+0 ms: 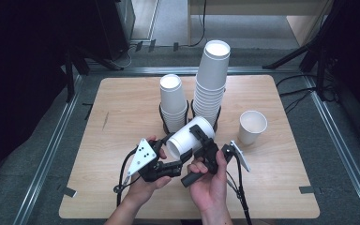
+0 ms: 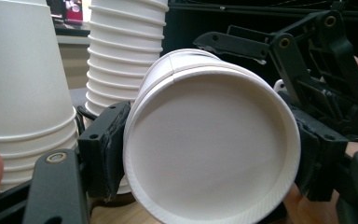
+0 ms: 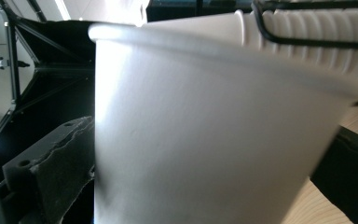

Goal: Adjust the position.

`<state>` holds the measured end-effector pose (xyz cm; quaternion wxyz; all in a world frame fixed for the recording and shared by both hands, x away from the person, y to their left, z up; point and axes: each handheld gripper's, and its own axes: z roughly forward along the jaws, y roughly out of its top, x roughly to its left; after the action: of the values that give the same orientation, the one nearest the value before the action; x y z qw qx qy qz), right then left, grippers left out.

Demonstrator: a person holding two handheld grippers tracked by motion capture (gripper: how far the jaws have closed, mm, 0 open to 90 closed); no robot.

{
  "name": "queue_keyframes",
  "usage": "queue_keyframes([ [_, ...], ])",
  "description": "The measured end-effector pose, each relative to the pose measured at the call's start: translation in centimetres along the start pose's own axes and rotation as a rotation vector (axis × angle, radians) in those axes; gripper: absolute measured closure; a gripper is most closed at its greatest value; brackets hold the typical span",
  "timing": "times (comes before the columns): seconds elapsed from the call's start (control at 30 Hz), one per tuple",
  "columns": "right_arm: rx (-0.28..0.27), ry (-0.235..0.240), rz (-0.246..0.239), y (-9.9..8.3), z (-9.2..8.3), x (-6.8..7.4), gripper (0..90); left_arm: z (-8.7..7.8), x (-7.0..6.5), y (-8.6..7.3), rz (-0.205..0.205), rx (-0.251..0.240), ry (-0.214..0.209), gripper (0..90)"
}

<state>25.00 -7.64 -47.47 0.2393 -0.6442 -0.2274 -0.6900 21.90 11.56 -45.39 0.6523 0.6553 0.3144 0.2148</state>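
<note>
Wooden desk [image 1: 122,122] mid-frame carries two cup stacks [image 1: 211,89]. Just below them I hold nested paper cups [image 1: 190,136] sideways: left tool [image 1: 174,164] clamped at the rim, right tool [image 1: 205,147] clamped on the wall. Light, crushable; grip gently near the stiffer rim.

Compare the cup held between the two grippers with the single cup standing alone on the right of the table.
The held cup lies tilted on its side above the table, mouth toward the person; the lone cup stands upright, mouth up. The held cup is gripped by the left gripper and the right gripper; the lone cup is touched by nothing. In the left gripper view, the held cup appears to be two nested cups; the lone cup is single. Both are plain white paper cups.
</note>
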Motion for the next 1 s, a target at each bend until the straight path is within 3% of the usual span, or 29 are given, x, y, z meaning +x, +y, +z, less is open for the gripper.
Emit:
queue_keyframes([
  [0.17,0.019,0.028,0.015,-0.1,0.2,0.0,2.2,0.0,0.1,0.0,0.0,0.001,0.002,24.2],
  [0.3,0.001,0.004,0.032,-0.2,0.1,0.0,9.8,0.0,0.2,0.0,-0.006,0.0,0.002,24.1],
  [0.67,-0.03,0.006,0.001,-0.6,0.0,0.1,13.5,-0.1,0.5,0.2,-0.022,0.018,-0.013,21.8],
  [0.87,-0.059,0.01,-0.034,-0.8,-0.1,0.0,13.5,-0.2,1.2,0.3,-0.058,0.031,-0.01,9.2],
  [1.0,-0.093,0.015,-0.037,-0.5,-0.2,0.0,13.5,-0.3,1.2,0.5,-0.055,0.041,-0.027,8.1],
])
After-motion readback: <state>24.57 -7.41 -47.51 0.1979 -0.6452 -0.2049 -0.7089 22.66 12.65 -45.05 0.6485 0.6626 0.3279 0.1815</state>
